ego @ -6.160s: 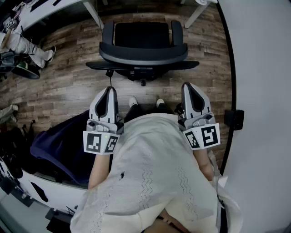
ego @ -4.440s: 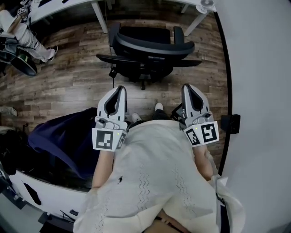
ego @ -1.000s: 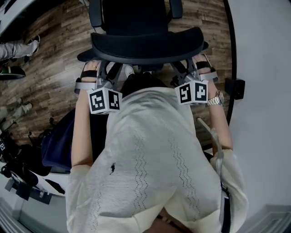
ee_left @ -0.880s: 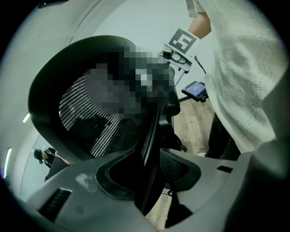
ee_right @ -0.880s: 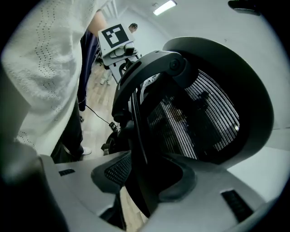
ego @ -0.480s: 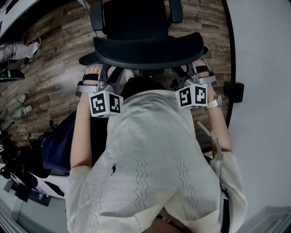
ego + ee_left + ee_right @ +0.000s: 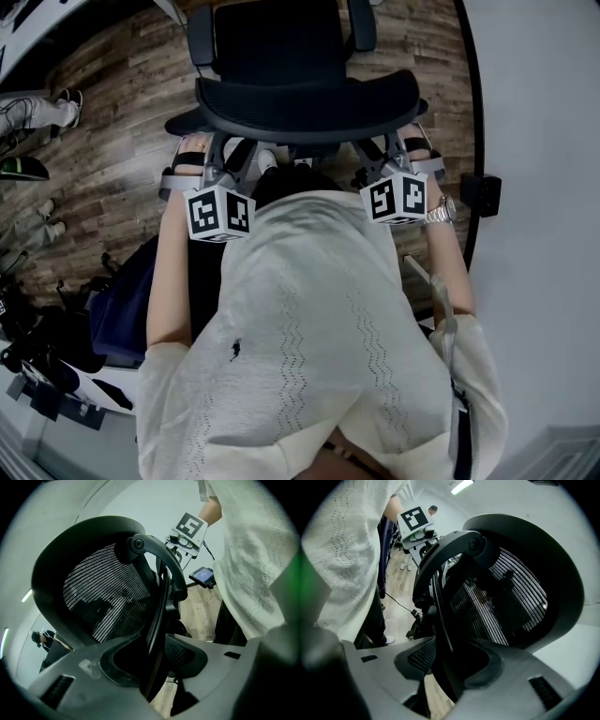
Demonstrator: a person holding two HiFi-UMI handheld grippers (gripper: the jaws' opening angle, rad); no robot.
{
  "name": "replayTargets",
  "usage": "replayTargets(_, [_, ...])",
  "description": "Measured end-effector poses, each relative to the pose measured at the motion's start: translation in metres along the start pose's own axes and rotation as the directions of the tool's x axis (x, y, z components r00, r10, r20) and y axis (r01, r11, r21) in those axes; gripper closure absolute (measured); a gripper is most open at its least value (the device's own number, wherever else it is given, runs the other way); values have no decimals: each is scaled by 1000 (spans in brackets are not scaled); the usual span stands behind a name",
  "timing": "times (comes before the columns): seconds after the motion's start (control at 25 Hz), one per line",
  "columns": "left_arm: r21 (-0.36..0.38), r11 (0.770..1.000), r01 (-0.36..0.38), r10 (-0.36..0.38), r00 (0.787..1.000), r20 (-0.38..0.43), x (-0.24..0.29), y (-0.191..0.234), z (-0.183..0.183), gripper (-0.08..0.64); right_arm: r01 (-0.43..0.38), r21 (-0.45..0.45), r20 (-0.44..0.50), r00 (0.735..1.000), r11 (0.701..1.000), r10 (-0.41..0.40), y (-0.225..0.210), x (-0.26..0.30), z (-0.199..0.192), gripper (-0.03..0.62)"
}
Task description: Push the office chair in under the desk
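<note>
Far left in the head view, somebody else's legs stand on the wood floor, well apart from us. A dark blue bundle sits down by our left side, and we can't tell what it is. A sliver of white desk shows in the top-left corner.

Our left gripper is on the left end of the office chair backrest, marker cube facing up. In the left gripper view its jaws sit one on each side of the backrest's black rim and are closed onto it, with the mesh off to the left of the rim.

The chair is dead centre, right in front of us, back toward us. Its seat and armrests point away and run off the top of the picture, so we can't tell how it sits relative to the desk.

Our right gripper is on the backrest's right end. The right gripper view shows its jaws clamped on the rim the same way, mesh on the right side. There's a watch on our right wrist. Further right, a small black box is on the white wall.
</note>
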State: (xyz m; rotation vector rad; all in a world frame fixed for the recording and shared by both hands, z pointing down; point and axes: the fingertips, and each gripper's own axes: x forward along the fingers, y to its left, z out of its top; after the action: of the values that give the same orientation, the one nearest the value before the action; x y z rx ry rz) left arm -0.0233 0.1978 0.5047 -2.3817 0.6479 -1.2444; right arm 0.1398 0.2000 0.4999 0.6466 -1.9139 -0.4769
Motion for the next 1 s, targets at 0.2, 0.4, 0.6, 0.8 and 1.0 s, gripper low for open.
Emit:
replayTargets(0.2, [3,1000,0,0,1000,4,8,11,-3,397,9,1,-2,1000,1000,-9,-9,9,0,423])
replayTargets(0.4, [5,1000,2,-2,1000,7,13,19,-4,397,13,0,2,1000,1000,-13,-17,16,0,422])
replayTargets(0.6, [15,1000,11,-11,1000,13,17,26,-5,397,22,23,-2,1000,1000,-21,-24,19,0,419])
replayTargets(0.8, [21,1000,8,-8,1000,17,22,32,-5,397,32,25,1,999,999,-32,-29,25,-1,416])
replayTargets(1.0, [22,1000,11,-11,1000,24,26,39,-7,399,40,26,-8,999,999,-40,-35,30,1,414])
